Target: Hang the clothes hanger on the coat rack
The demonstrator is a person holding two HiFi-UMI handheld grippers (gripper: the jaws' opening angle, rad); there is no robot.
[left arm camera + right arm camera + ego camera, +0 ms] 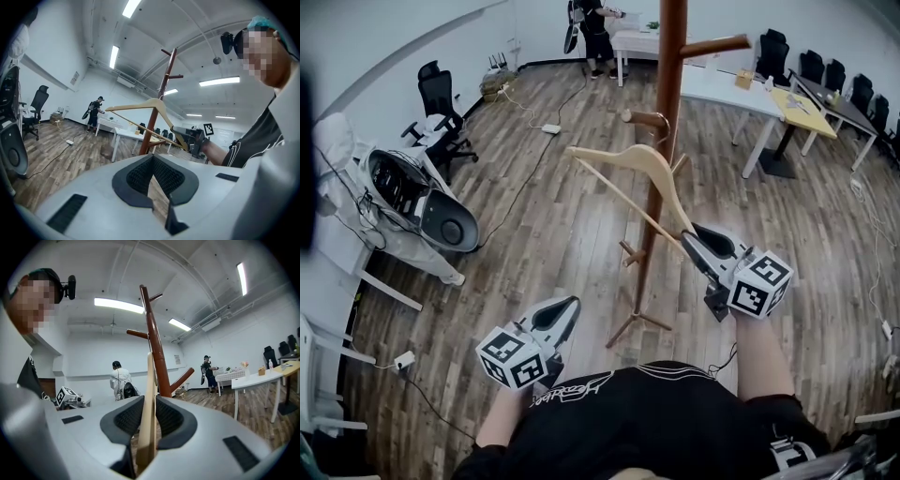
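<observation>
A pale wooden clothes hanger (628,169) is held up beside the brown coat rack (667,84). My right gripper (692,232) is shut on the hanger's near end. The hanger's top sits close to a short peg (643,117); I cannot tell whether the hook rests on it. In the right gripper view the hanger (150,394) runs edge-on between the pads of the right gripper (149,401), with the rack's pole (157,352) just behind. My left gripper (572,305) hangs lower and to the left, shut and holding nothing. The left gripper view shows the left gripper (151,159), the hanger (140,107) and the rack (161,93) ahead.
The rack's feet (633,323) stand on the wood floor just in front of me. A grey open case (427,202) and an office chair (441,103) are at the left. White tables (741,94) and a yellow one (802,103) stand behind the rack. A person (595,33) stands far back.
</observation>
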